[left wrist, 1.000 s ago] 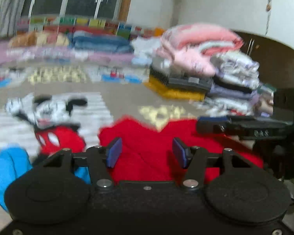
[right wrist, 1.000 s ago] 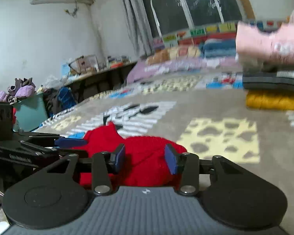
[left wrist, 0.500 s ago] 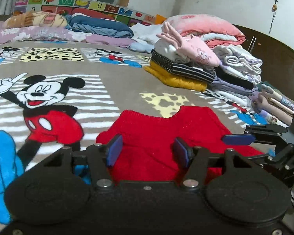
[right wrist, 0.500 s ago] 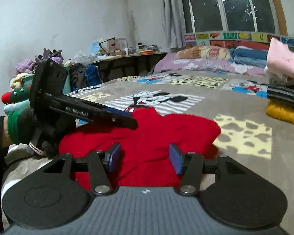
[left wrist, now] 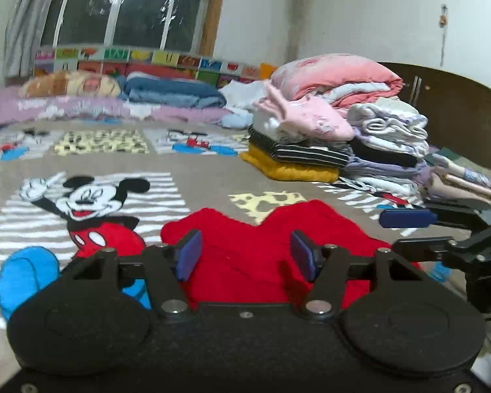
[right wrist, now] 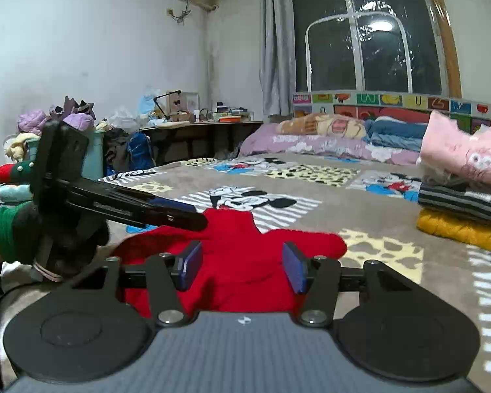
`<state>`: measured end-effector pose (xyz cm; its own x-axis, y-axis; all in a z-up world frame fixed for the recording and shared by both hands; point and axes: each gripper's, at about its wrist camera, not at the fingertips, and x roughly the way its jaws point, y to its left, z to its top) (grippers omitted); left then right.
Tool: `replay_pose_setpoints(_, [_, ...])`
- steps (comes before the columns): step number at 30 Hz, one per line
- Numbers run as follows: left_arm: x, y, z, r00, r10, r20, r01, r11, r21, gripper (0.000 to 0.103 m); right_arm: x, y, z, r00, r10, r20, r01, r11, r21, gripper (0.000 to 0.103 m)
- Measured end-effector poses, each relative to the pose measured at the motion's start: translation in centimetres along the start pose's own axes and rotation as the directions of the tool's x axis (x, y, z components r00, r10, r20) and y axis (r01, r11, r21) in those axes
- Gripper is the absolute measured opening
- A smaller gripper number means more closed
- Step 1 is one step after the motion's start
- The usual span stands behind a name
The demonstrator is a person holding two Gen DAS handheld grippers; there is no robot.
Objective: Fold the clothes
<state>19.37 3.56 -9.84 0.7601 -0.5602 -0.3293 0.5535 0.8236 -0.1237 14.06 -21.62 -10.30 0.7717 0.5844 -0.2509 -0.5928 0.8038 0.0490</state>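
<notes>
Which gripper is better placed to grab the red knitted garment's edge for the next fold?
Left, probably. The left gripper hangs over the red knitted garment, near its left edge. The right gripper, jaws open too, faces its middle.

Indoor artificial light, moderately bright, fairly even. Window (right wrist: 373,42) dark; lamp reflection shows as a bright glare patch on the glass in both views, with streaky highlights around it. White walls (right wrist: 81,49) lit evenly, slightly bluish cast.

Left wrist view: soft overall, slight motion blur; folded pile (left wrist: 337,131) and bed pattern smeared, far pillows (left wrist: 72,85) fuzzy. Right wrist view sharper; desk clutter (right wrist: 186,111) legible.

Shadows weak: faint dark patches on the red garment (right wrist: 242,262) beneath the claw pads (right wrist: 188,265).

Strong fisheye bending at edges; dark vignette in all corners. Colours saturated, red nearly clipped.
</notes>
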Motion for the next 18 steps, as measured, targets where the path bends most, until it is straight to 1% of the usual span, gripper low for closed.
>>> replay_pose_setpoints(2, [-0.4, -1.1, -0.5, 1.000, -0.006, -0.012, 0.006, 1.000, 0.028, 0.059, -0.2, 0.7, -0.1, 1.000, -0.016, -0.012, 0.016, 1.000, -0.004, 0.052])
replay_pose_setpoints(3, [-0.3, -1.5, -0.8, 1.000, 0.001, -0.028, 0.000, 0.999, 0.043, 0.059, -0.1, 0.8, -0.5, 0.999, -0.023, -0.032, 0.024, 1.000, 0.006, 0.051])
replay_pose_setpoints(5, [0.5, -1.9, -1.9, 0.996, 0.042, -0.079, -0.036, 0.996, 0.077, 0.060, 0.4, 1.0, -1.2, 0.996, -0.038, -0.077, 0.040, 0.999, 0.031, 0.051])
replay_pose_setpoints(6, [0.8, -2.1, -2.4, 0.994, 0.058, -0.093, -0.050, 0.995, 0.084, 0.060, 0.8, 1.0, -1.8, 0.993, -0.046, -0.112, 0.051, 0.998, 0.036, 0.052])
replay_pose_setpoints(7, [0.9, -1.9, -2.6, 0.994, 0.062, -0.093, -0.056, 0.996, 0.071, 0.060, 1.4, 0.9, -2.4, 0.990, -0.050, -0.135, 0.056, 0.998, 0.040, 0.052])
replay_pose_setpoints(9, [1.0, -1.6, -2.7, 0.993, 0.065, -0.097, -0.061, 0.997, 0.046, 0.062, 1.8, 0.5, -2.5, 0.989, -0.046, -0.142, 0.054, 0.997, 0.056, 0.052])
replay_pose_setpoints(11, [1.0, -1.9, -3.0, 0.992, 0.082, -0.093, -0.076, 0.995, 0.062, 0.063, 1.9, 0.1, -2.7, 0.989, -0.039, -0.144, 0.051, 0.996, 0.076, 0.052])
replay_pose_setpoints(13, [1.0, -2.3, -3.1, 0.991, 0.100, -0.088, -0.092, 0.992, 0.085, 0.063, 1.9, 0.4, -2.8, 0.988, -0.049, -0.145, 0.059, 0.996, 0.067, 0.052])
replay_pose_setpoints(15, [0.5, -2.5, -2.9, 0.991, 0.112, -0.074, -0.106, 0.991, 0.079, 0.064, 1.8, 0.7, -2.8, 0.988, -0.059, -0.141, 0.069, 0.996, 0.060, 0.054])
replay_pose_setpoints(17, [-0.4, -3.0, -2.8, 0.989, 0.133, -0.064, -0.130, 0.990, 0.058, 0.065, 1.0, 1.1, -2.7, 0.991, -0.074, -0.113, 0.082, 0.995, 0.063, 0.055])
replay_pose_setpoints(18, [-0.9, -3.2, -2.7, 0.988, 0.142, -0.060, -0.140, 0.989, 0.047, 0.065, 0.2, 1.2, -2.6, 0.992, -0.079, -0.096, 0.087, 0.993, 0.083, 0.055])
